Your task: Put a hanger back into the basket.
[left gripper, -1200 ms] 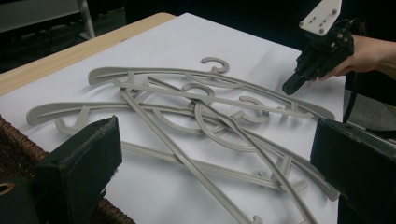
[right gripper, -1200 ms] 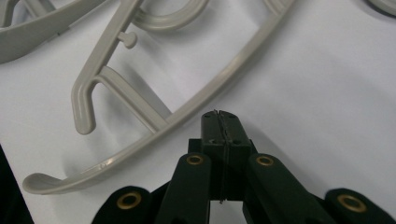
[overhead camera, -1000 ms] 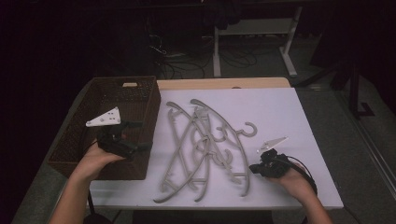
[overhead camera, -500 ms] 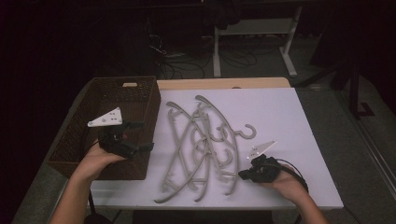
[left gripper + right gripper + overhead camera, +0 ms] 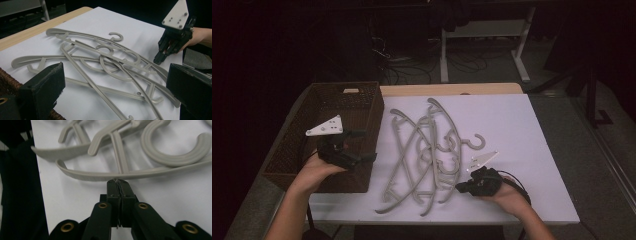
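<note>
Hangers lie in a tangled grey pile on the white table, just right of the brown wicker basket. Your right gripper is clenched with nothing between its jaws — its tips sit right at the curved arm of the nearest hanger. Your left gripper hovers over the basket's near right corner, jaws spread wide — holding nothing.

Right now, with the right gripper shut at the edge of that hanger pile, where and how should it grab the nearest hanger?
Best bet is the thin curved arm of the nearest hanger, just ahead of the shut right gripper. It lies flat on the white table with bare surface on the near side, so open the jaws and come in low from there, straddling the arm across its narrow width, away from where other hangers cross it.
</note>
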A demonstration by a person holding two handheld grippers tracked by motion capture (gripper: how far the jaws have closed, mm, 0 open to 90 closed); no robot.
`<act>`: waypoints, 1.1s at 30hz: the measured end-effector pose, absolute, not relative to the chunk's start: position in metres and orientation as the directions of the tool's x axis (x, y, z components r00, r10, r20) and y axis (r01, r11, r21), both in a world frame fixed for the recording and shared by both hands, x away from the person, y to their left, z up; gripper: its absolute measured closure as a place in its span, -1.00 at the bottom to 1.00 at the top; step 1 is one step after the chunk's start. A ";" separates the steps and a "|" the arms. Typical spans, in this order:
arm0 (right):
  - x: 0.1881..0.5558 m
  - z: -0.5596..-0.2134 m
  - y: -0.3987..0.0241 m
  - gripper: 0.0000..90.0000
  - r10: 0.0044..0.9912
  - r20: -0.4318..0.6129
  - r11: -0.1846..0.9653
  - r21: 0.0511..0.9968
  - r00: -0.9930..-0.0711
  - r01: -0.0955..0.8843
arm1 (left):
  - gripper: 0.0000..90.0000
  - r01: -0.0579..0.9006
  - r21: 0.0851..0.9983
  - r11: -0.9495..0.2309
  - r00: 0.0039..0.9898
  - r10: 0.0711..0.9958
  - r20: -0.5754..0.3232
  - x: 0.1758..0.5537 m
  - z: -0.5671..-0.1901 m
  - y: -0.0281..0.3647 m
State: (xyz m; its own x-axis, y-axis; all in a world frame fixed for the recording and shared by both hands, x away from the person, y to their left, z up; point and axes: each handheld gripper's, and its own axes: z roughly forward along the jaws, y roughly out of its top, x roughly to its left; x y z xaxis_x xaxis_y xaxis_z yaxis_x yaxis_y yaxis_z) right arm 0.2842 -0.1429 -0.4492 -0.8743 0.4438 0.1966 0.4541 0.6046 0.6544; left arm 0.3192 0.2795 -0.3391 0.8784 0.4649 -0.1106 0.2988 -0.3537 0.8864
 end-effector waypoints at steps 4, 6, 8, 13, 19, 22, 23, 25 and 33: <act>0.287 -0.447 -0.147 0.84 0.483 0.192 0.576 0.666 -0.854 0.475 | -0.96 0.298 0.887 -0.352 0.878 0.465 -0.110 0.319 -0.339 0.279; 0.288 -0.445 -0.149 0.74 0.505 0.194 0.551 0.677 -0.841 0.487 | -0.96 0.298 0.887 -0.352 0.879 0.465 -0.111 0.319 -0.339 0.279; 0.291 -0.443 -0.150 0.66 0.529 0.183 0.534 0.687 -0.829 0.493 | -0.96 0.300 0.886 -0.353 0.878 0.466 -0.111 0.319 -0.339 0.279; 0.304 -0.439 -0.154 0.52 0.586 0.153 0.513 0.691 -0.796 0.510 | -0.96 0.298 0.887 -0.352 0.878 0.466 -0.109 0.319 -0.339 0.279; 0.345 -0.435 -0.170 0.43 0.690 0.083 0.485 0.685 -0.719 0.544 | -0.96 0.301 0.886 -0.352 0.876 0.468 -0.112 0.319 -0.339 0.280; 0.364 -0.436 -0.177 0.44 0.720 0.074 0.463 0.689 -0.690 0.557 | -0.96 0.303 0.888 -0.347 0.875 0.470 -0.114 0.319 -0.339 0.280; 0.370 -0.436 -0.179 0.44 0.726 0.075 0.459 0.688 -0.683 0.563 | -0.96 0.302 0.887 -0.348 0.875 0.470 -0.114 0.320 -0.339 0.281; 0.382 -0.438 -0.183 0.44 0.729 0.083 0.451 0.688 -0.680 0.568 | -0.96 0.303 0.887 -0.348 0.875 0.470 -0.114 0.320 -0.339 0.281; 0.406 -0.456 -0.184 0.59 0.692 0.056 0.526 0.643 -0.719 0.556 | -0.96 0.304 0.887 -0.348 0.876 0.468 -0.117 0.320 -0.339 0.280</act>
State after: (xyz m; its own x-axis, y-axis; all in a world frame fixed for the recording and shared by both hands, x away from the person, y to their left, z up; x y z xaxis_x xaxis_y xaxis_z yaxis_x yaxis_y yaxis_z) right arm 0.4056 -0.1842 -0.4556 -0.7195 0.6922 0.0564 0.5564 0.5259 0.6433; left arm 0.3195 0.2801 -0.3393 0.8761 0.4678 -0.1167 0.3038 -0.3478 0.8870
